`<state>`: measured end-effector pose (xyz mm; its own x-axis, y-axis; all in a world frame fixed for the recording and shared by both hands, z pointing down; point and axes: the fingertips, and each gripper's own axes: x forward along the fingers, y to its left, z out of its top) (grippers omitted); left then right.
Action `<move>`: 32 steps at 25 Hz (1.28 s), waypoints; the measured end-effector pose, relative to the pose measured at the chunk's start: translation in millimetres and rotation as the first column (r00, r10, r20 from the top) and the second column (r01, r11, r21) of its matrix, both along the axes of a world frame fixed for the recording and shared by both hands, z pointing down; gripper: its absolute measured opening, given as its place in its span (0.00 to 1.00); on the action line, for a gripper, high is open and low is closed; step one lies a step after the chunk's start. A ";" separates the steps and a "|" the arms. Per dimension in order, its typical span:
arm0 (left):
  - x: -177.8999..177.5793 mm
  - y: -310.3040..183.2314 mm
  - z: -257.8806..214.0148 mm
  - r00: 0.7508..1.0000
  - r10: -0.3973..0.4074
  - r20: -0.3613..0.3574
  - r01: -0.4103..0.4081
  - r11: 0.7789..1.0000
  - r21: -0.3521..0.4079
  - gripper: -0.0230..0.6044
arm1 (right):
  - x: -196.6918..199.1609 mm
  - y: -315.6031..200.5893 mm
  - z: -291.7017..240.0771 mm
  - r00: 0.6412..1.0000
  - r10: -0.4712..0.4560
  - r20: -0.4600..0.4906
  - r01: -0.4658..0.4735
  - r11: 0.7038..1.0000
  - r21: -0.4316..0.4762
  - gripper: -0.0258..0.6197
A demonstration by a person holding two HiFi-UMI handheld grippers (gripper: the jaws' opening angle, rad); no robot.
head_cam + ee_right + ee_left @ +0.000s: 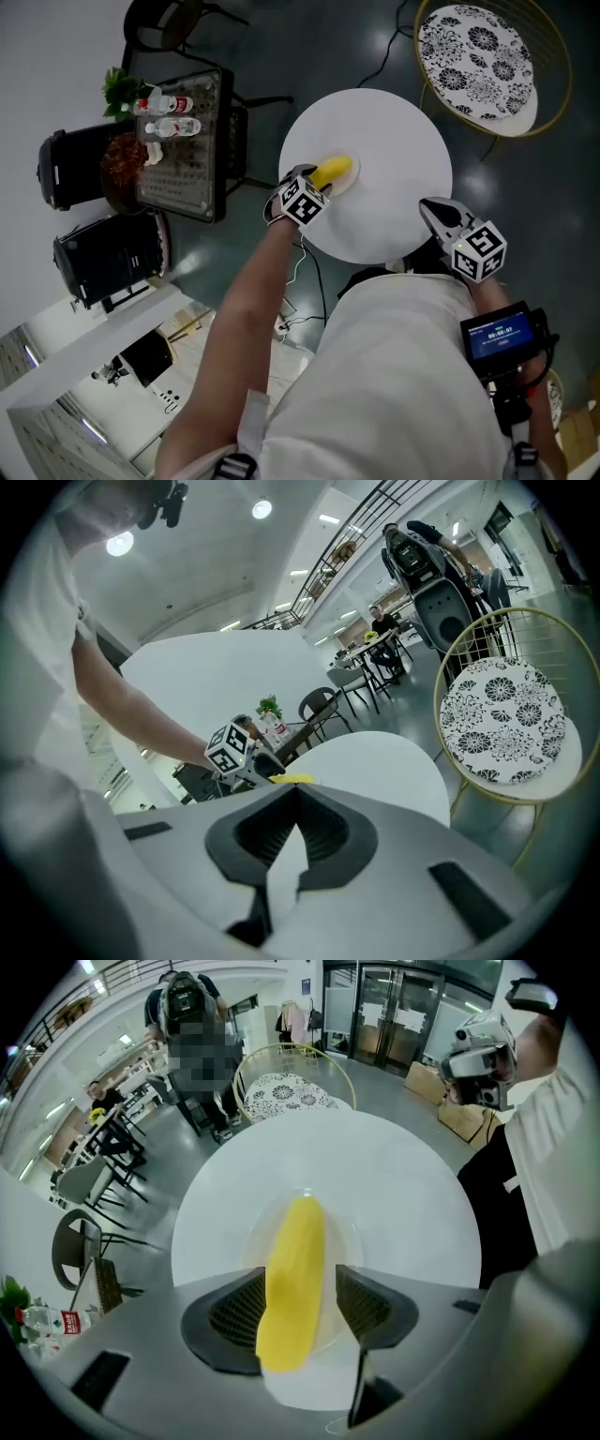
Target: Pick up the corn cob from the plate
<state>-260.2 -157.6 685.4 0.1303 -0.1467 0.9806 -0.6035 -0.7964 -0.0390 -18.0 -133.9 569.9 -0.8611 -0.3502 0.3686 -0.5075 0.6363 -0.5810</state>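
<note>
- In the head view, a round white surface point(394, 141) fills the upper middle of the frame. A patterned chair seat point(476, 54) sits at the upper right, and a dark rack point(183, 159) holding bottles sits at the upper left.
- The corn cob point(334, 172) is bright yellow. It lies on a pale plate point(349, 185) near the left edge of the surface and has not left the plate.
- Your left gripper point(317, 178) points steeply down at the cob. Its marker cube shows just below and left of the cob in the frame.
- In the left gripper view, the fingers point(367, 1302) are spread, one on each side of the cob's near end.
- The cob runs up the centre of that frame between them. The finger on the left of the frame looks to be touching it or almost touching, and a narrow gap shows at the finger on the right. Nothing is pinched.
- Your right gripper point(431, 212) hangs over the lower right rim of the surface, well apart from the plate. In the right gripper view its fingers are pressed together with nothing between them.
- As a judgement of progress, the reach and the lining-up look done. The squeeze and the lift off the plate are left.
- The cob is round and smooth-looking, so it may roll or slip if you close off-centre.
</note>
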 end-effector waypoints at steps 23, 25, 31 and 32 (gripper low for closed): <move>-2.3 -2.3 31.4 0.968 0.175 0.177 -0.161 0.983 -0.093 0.39 | 21.8 0.3 12.8 0.999 0.053 -0.002 -0.053 0.998 -0.018 0.05; -2.3 -0.7 27.9 0.975 0.151 0.164 -0.140 0.987 -0.081 0.39 | 19.4 2.0 11.7 0.999 0.050 -0.003 -0.050 0.999 -0.017 0.05; 6.1 1.1 10.9 0.994 0.058 0.091 -0.055 0.998 -0.033 0.39 | 12.0 1.1 6.8 1.000 0.021 0.000 -0.021 1.000 0.003 0.05; 7.5 1.1 8.0 0.996 0.040 0.078 -0.038 0.999 -0.025 0.39 | 10.5 0.2 5.5 1.000 0.016 0.000 -0.016 1.000 0.009 0.05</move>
<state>-252.7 -156.5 693.4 0.0579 -0.1203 0.9910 -0.5678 -0.8205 -0.0664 -7.5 -133.8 575.4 -0.8552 -0.3674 0.3655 -0.5178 0.6330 -0.5755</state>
